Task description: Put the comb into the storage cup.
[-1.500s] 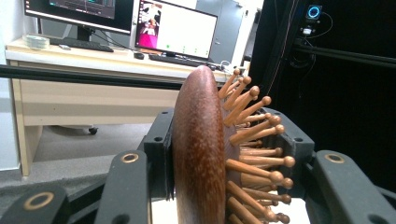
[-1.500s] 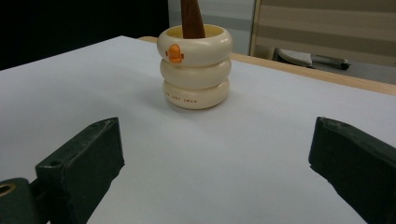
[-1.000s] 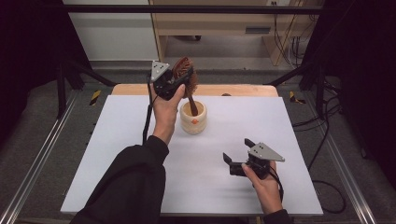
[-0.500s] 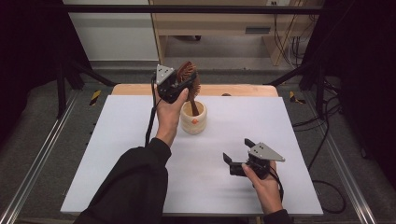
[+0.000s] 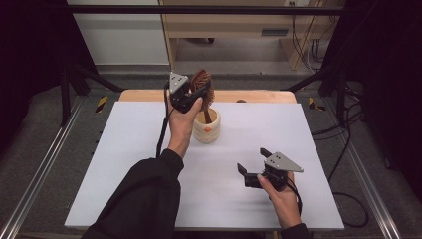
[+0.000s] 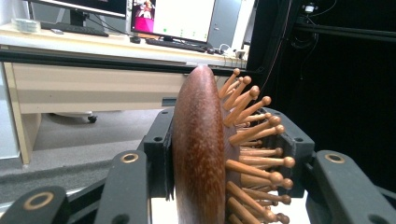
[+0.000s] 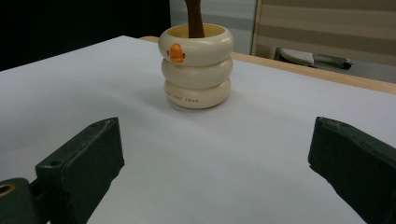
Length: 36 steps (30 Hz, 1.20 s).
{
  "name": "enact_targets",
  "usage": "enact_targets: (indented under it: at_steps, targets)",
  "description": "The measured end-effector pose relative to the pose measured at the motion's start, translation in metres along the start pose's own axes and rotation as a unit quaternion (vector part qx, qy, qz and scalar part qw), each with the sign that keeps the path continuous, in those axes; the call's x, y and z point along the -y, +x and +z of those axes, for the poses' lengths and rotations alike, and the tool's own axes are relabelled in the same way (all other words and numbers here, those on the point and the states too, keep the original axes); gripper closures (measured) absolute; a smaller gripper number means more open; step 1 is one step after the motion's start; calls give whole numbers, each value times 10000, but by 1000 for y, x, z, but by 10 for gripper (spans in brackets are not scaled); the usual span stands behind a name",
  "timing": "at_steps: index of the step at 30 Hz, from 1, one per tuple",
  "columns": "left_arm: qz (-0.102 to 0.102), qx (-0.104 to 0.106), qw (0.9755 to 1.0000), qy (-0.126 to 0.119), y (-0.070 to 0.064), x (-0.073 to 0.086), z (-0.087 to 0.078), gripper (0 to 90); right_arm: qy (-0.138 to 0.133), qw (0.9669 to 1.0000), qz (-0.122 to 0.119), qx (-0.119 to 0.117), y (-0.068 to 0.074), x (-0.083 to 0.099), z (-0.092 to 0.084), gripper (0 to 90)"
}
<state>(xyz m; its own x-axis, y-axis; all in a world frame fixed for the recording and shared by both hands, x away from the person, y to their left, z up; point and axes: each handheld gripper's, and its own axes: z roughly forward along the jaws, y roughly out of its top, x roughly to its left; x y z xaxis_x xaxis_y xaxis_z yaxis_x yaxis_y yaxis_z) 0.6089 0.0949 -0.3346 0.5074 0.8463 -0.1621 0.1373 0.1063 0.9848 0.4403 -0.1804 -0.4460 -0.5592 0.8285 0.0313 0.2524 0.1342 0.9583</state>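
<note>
1. High view: a white table (image 5: 124, 164) stretches ahead of the person, with a strip of wood along its far edge. Near the far middle stands a cream cup (image 5: 207, 128). The left gripper (image 5: 191, 94) is raised above and just behind the cup, its jaws closed on the head of a wooden brush (image 5: 201, 82). The brush handle slants down from the head, and its lower end sits inside the cup. The left hand (image 5: 181, 124) and dark sleeve reach up from the bottom edge. The right gripper (image 5: 253, 167) lies low over the near right part of the table, well apart from the cup, its jaws spread wide with nothing between them. The right hand (image 5: 281, 191) holds it from behind.

2. Left gripper view: the brush (image 6: 205, 154) stands upright between the two black jaws, seen edge-on. Its smooth brown back faces left and its ball-tipped wooden pins point right. The jaws clamp the head from both sides. Beyond it are a desk with screens and a dark frame.

3. Right gripper view: the two jaws stand far apart at the bottom corners, with bare table (image 7: 196, 158) between them. Ahead, the cup (image 7: 197, 65) shows as three stacked rings with an orange mark on the top ring. The brown handle (image 7: 194, 16) rises out of its mouth.
</note>
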Motion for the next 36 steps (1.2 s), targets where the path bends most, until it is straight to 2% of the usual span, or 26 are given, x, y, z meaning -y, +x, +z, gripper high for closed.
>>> enact_targets:
  at_steps: [36]
  targets:
    - [66,36,9999,122,-1,11,5,497,5,10000,16,-34,1,0,1,36]
